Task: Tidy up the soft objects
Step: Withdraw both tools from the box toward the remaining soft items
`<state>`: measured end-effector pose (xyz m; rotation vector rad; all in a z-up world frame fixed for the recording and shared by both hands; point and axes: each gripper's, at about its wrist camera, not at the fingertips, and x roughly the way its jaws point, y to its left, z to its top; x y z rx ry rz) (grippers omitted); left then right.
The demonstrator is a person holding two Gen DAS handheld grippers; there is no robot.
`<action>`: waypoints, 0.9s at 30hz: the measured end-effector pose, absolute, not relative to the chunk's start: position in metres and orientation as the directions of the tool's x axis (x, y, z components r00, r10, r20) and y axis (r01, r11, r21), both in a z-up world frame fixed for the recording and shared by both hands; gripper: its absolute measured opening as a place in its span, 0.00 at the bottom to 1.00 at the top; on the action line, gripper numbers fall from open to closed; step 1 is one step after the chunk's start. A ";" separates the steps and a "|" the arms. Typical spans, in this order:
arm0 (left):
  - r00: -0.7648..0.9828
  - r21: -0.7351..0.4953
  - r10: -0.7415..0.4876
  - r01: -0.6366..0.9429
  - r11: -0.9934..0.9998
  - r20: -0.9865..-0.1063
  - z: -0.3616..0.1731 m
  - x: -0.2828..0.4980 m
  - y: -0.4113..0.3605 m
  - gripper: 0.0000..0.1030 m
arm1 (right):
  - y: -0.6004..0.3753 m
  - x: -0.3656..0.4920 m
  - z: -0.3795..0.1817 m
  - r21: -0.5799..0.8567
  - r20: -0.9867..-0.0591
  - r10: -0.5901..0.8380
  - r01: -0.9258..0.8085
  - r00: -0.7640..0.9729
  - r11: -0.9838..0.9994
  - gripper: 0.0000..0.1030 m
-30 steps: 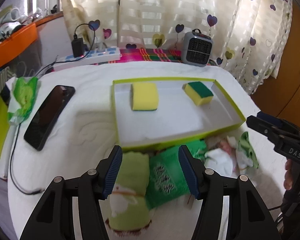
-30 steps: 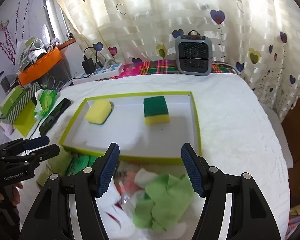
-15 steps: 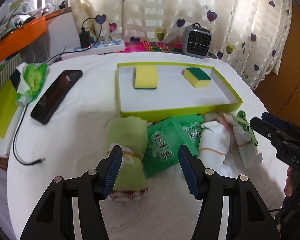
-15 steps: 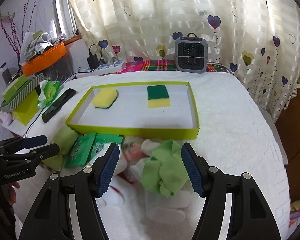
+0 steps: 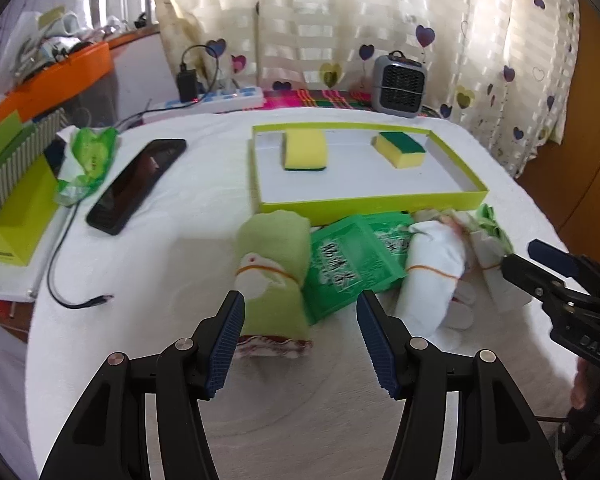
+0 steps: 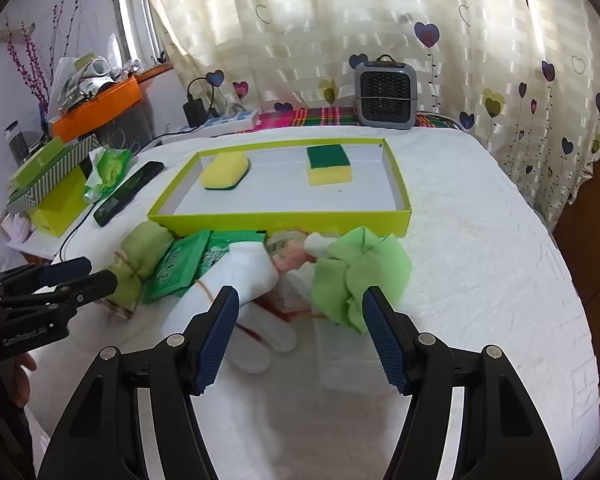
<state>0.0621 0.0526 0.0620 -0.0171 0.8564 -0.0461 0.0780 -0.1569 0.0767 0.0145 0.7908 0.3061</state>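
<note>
A: A white terry-covered counter (image 6: 480, 240) is carrying a shallow lime-green cardboard tray (image 6: 284, 222), where two yellow-and-green scrub sponges (image 6: 225, 171) (image 6: 328, 164) are already lying well apart. Just in front of the tray's near wall, the soft things are waiting in a row: a pale green rolled towel tied with a rubber band (image 5: 274, 264), two green printed sachets (image 5: 346, 264), a white rolled cloth, also banded (image 5: 434, 270), and a crumpled light-green cloth (image 6: 360, 276).

B: And the claws?

A: The left claw (image 5: 300, 336) is hanging wide open and empty over the green roll's near end. The right claw (image 6: 300, 336) is gaping just as wide, gripping nothing, between the white roll and the crumpled cloth.

B: How should the pick be going?

A: Probably by closing across each roll's banded middle, so the bundle is staying rolled, then lifting it clear of the tray wall before setting it down on bare tray floor away from the sponges. Pinching a loose edge is likely to unroll it.

B: What is staying unclear?

A: A pinkish bundle (image 6: 296, 258) behind the white roll is mostly buried. Something flat and white under the crumpled cloth is blurring into the counter. The sachets are overlapping, so their edges are hard to separate.
</note>
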 end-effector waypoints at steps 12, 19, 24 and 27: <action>0.657 -0.093 -0.076 0.008 0.996 -0.750 0.050 0.056 0.088 0.56 | -0.121 0.070 0.063 0.159 -0.731 0.329 -0.320 0.598 0.934 0.63; 0.651 -0.162 -0.126 0.005 0.987 -0.748 0.045 0.055 0.110 0.56 | -0.098 0.073 0.058 0.185 -0.735 0.363 -0.346 0.573 0.920 0.63; 0.637 -0.201 -0.179 0.037 0.979 -0.750 0.043 0.060 0.113 0.56 | -0.090 0.084 0.049 0.216 -0.753 0.365 -0.318 0.547 0.923 0.63; 0.624 -0.225 -0.216 0.067 0.972 -0.751 0.043 0.067 0.110 0.56 | -0.087 0.088 0.045 0.200 -0.765 0.339 -0.299 0.547 0.933 0.63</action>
